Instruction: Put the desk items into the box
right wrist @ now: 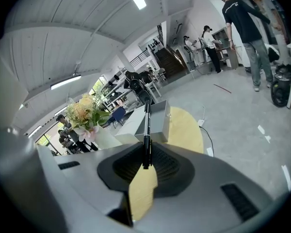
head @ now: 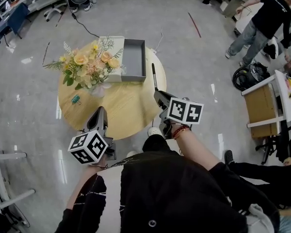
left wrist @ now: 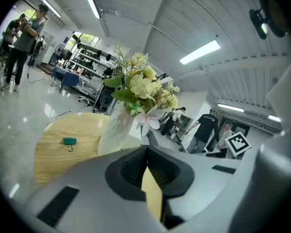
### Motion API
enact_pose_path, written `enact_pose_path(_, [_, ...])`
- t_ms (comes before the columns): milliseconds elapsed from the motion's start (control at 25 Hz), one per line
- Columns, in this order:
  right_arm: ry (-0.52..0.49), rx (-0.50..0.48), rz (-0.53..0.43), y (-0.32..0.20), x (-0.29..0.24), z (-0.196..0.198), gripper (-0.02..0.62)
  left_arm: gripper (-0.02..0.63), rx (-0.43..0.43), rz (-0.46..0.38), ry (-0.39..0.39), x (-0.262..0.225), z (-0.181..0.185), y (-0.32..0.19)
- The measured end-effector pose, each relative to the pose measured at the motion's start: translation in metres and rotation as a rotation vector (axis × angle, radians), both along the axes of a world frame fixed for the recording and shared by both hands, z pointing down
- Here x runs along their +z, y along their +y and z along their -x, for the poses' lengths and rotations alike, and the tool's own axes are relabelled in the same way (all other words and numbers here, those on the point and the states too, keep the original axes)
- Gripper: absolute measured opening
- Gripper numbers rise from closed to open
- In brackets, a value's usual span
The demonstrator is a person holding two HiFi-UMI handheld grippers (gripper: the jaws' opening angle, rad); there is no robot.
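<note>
Pale wood forms the top of a small round table [head: 126, 111], seen from above, standing on a glossy grey floor. At the table's far edge sits an open grey box [head: 134, 59]. Its light-coloured lid [head: 108, 41] lies just beside it on the left. A bouquet of peach and yellow flowers [head: 89, 64] stands in a clear vase in front of the lid and covers part of it. A small green binder clip [head: 75, 99] lies on the wood at the left, apart from the vase.

The right gripper [head: 157, 94] is near the table's right edge. Its jaws are pinched on the end of a slim black pen [head: 153, 76]. In the right gripper view the pen [right wrist: 146, 130] stands straight out from between the ribbed pads [right wrist: 131, 165] and points toward the box [right wrist: 157, 120]. In the head view the pen's far end lies just outside the box's right wall, not inside it.

The left gripper [head: 101, 111] is over the near edge of the table. In the left gripper view its jaw tips are pressed together with nothing between them. The binder clip [left wrist: 69, 141] lies well ahead of it on the wood.
</note>
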State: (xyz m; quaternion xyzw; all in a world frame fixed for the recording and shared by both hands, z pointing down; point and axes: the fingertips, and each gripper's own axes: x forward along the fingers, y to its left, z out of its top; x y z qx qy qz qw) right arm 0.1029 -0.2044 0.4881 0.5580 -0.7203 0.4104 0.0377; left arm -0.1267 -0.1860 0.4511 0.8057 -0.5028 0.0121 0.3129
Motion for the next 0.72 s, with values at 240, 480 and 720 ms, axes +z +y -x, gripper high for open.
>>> enact_pose_path(240, [0.005, -0.042, 0.007, -0.024, 0.0, -0.012, 0.066, 0.009, -0.045, 0.011, 0.004, 0.005, -0.01, -0.012])
enact_pose_path(480, [0.013, -0.112, 0.022, -0.05, 0.004, -0.016, 0.066, 0.009, -0.109, 0.032, 0.012, 0.013, -0.018, -0.025])
enact_pose_path(720, [0.014, -0.179, 0.029, -0.076, 0.008, -0.019, 0.066, 0.009, -0.168, 0.033, 0.01, 0.013, -0.026, -0.034])
